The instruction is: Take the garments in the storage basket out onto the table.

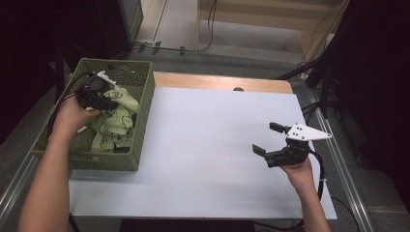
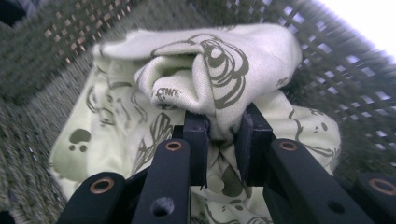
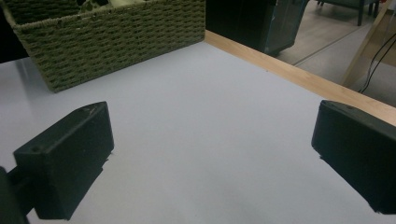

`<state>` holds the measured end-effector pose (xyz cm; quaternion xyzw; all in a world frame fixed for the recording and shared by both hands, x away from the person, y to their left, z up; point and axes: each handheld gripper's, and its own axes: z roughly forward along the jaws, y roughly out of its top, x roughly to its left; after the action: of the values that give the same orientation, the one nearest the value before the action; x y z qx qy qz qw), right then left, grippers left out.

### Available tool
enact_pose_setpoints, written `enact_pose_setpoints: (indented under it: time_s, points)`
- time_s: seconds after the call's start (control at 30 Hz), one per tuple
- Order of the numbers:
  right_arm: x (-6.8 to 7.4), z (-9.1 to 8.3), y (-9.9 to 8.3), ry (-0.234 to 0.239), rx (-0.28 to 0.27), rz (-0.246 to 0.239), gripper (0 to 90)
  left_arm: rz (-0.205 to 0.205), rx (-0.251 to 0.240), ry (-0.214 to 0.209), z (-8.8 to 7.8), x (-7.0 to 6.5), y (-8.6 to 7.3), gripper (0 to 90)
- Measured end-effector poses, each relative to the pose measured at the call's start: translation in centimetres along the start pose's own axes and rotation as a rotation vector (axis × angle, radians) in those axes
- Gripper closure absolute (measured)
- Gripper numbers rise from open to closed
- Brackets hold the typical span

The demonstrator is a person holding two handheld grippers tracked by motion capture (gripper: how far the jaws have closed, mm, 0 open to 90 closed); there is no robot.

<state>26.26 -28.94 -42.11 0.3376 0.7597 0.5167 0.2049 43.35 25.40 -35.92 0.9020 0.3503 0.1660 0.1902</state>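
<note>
Dim room around an evenly lit white table (image 1: pixel 203 145); the basket (image 2: pixel 56 56) weave blurs (motion or focus, unclear), and glare whitens the corner beyond its rim.

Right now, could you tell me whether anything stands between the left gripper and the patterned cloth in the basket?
No: the left gripper has its jaws closed on a fold of the patterned cloth inside the woven basket.
</note>
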Motion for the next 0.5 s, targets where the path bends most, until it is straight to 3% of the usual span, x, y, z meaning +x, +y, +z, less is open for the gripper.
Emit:
enact_pose_setpoints:
  time_s: [0.33,0.4,0.5]
  points:
    - [0.1,0.1,-0.1,0.004,0.006,0.003,0.0,0.021,-0.147,-0.035,-3.0,-1.1,0.1,77.4]
    - [0.0,0.2,-0.1,0.003,0.007,-0.001,0.0,0.018,-0.204,-0.056,-4.0,-1.2,0.1,77.5]
    - [0.0,0.2,-0.1,0.005,0.004,0.002,0.0,0.033,-0.245,-0.072,-4.9,-1.5,0.4,77.7]
